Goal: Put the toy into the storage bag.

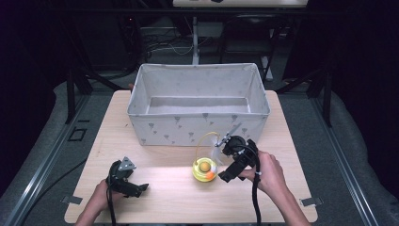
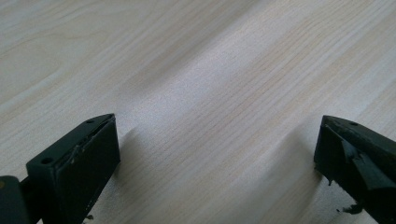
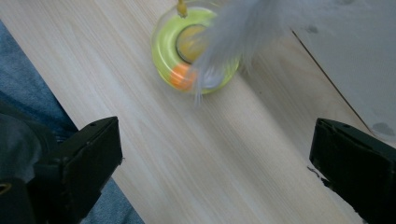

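Observation:
A round yellow-green toy with an orange ball in its ring and a yellow wire arc rising from it sits on the wooden table, in front of the fabric bin. In the right gripper view the toy lies ahead, with a blurred grey feather hanging over it. My right gripper is open just to the toy's right, apart from it. My left gripper is open low over bare wood at the front left, nothing between its jaws.
A large grey fabric bin with small printed marks stands open and empty at the back of the table. Dark floor, cables and frame legs surround the table. Tape marks sit near the front corners.

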`<state>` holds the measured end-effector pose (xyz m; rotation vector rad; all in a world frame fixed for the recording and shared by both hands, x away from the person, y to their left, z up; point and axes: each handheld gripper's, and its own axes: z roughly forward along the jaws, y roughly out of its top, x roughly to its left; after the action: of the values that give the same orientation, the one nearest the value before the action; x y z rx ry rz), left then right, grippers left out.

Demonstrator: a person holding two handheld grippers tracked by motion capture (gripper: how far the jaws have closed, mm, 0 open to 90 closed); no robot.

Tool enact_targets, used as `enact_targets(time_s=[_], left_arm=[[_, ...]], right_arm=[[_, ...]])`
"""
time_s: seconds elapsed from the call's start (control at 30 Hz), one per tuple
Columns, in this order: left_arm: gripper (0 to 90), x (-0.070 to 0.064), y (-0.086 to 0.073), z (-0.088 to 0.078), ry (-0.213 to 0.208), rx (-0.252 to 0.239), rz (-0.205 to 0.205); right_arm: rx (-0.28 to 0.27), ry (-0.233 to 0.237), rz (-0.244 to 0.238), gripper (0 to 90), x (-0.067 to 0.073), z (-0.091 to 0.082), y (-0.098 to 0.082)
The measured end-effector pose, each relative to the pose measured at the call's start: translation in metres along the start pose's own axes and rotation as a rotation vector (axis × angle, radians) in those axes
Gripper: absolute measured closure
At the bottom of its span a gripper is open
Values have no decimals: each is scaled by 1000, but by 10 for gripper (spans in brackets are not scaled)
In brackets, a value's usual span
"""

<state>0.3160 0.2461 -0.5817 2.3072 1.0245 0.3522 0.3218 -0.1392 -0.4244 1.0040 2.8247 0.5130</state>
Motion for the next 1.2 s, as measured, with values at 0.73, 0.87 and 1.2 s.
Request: enact_targets(time_s=[0.73,0.87,1.2], left_arm=[[2,0,0,0,0,2,0],[2,0,0,0,0,1,-1],[2,0,0,0,-1,2,1]], right_arm=[[-22,32,-48,0,-3,-18,59],[-23,35,-62,22,-3,-21,69],[-51,34,-81,285,-3,-25,92]])
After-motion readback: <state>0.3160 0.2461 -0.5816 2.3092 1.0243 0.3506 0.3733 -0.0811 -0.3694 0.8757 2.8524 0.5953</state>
